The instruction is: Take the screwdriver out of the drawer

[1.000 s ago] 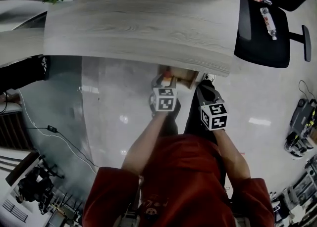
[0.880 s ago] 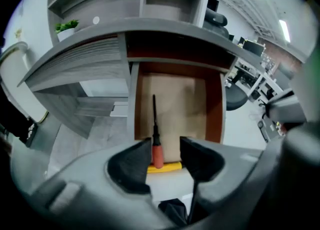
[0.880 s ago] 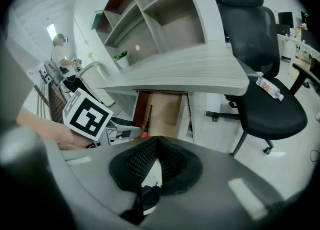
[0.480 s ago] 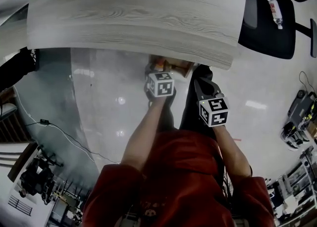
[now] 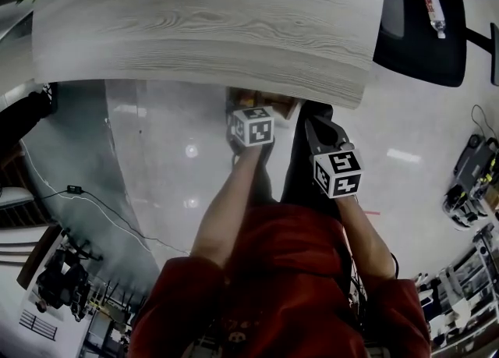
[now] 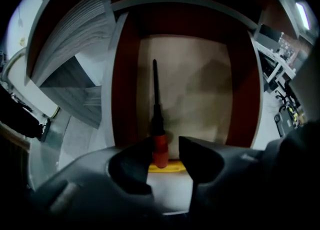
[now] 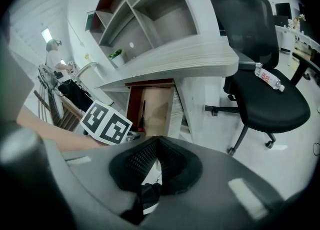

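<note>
A grey wood-grain desktop (image 5: 210, 21) is seen ahead of the right gripper (image 5: 318, 122), with open shelving (image 7: 145, 8) mounted above it. A black office chair (image 7: 265, 98) is placed to that gripper's right, a plastic bottle (image 7: 269, 79) laid on its seat. Ceiling light is mirrored in the glossy pale floor (image 5: 156, 169)

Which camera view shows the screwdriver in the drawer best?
The left gripper view: the screwdriver lies full length on the drawer floor, red handle nearest the camera. The right gripper view shows the screwdriver only as a dark sliver in the open drawer. The head view shows none of it.
</note>
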